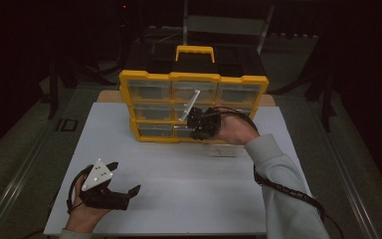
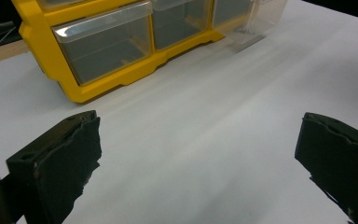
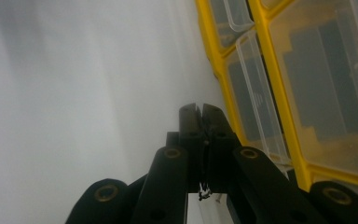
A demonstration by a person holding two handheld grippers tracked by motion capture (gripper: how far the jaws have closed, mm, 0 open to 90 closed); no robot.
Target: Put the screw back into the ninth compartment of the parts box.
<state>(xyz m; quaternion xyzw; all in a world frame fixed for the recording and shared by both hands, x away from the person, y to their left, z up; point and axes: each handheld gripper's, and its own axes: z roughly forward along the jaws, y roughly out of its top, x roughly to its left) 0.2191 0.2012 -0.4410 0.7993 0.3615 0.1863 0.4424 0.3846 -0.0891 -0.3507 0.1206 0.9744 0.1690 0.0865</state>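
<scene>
- Right tongs (image 1: 195, 124): clenched, empty, at yellow drawer organizer (image 1: 144, 78).
- Left tongs (image 1: 124, 185): released, idle on counter (image 1: 189, 199).
- One clear drawer (image 1: 227, 149) out; reinsertion pending.

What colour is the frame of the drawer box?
Yellow plastic frame around clear drawers, best in the high view.

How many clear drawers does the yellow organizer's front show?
9, in three rows of three across the yellow organizer; the right gripper and hand cover part of the middle and bottom rows, so that count is partly inferred.

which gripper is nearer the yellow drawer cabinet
Right. The right gripper is up against the yellow drawer cabinet front; the left gripper sits apart from it near the table's front edge.
</scene>
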